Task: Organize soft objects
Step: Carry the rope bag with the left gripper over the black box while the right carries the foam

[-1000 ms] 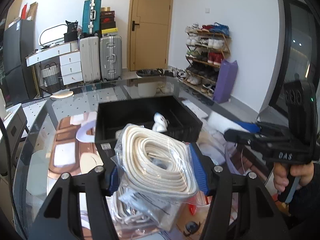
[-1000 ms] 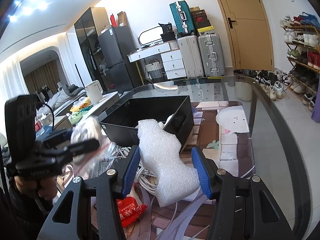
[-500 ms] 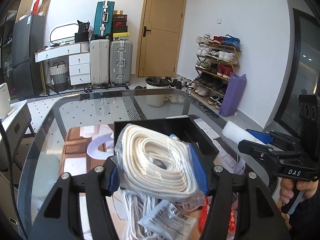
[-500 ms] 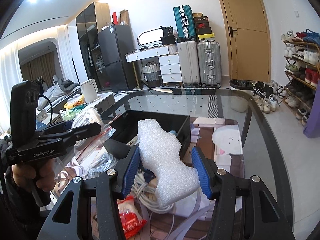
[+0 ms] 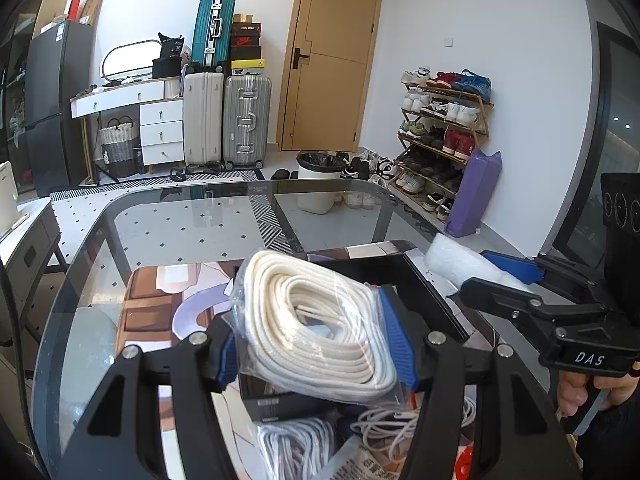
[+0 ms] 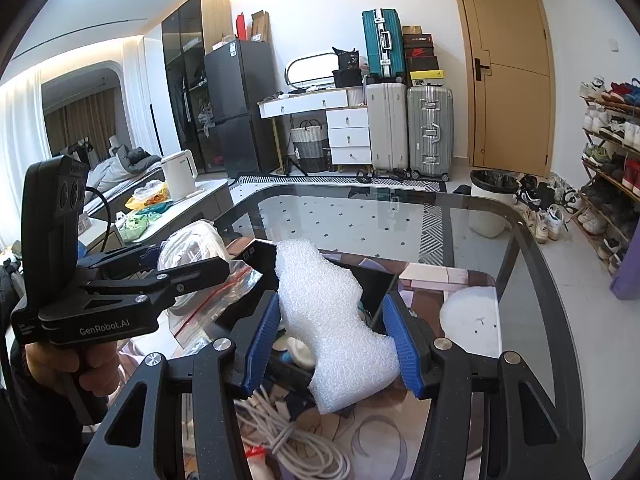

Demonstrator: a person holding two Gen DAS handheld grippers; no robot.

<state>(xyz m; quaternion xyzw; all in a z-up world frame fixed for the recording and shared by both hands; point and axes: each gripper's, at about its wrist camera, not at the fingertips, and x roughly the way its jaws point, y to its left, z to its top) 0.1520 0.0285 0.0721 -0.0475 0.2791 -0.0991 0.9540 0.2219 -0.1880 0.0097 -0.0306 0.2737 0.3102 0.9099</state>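
Observation:
My left gripper [image 5: 316,336] is shut on a clear bag of coiled white rope [image 5: 320,328], held above the black bin [image 5: 424,292]. My right gripper [image 6: 332,328] is shut on a white foam piece [image 6: 332,320], also raised above the black bin [image 6: 376,284]. The right gripper with the foam shows at the right of the left wrist view [image 5: 508,292]. The left gripper with the bagged rope shows at the left of the right wrist view [image 6: 180,264]. Small items lie inside the bin, mostly hidden.
Loose white cords [image 6: 300,436], another bagged cord bundle [image 5: 296,444] and a red packet [image 5: 464,464] lie on the glass table [image 5: 180,216] by the bin. A patterned mat [image 6: 452,284] lies under them. Suitcases, a shoe rack and a waste bin stand beyond the table.
Both grippers have risen and tilted up with their loads. The bin has dropped lower in both views and more of the room shows.

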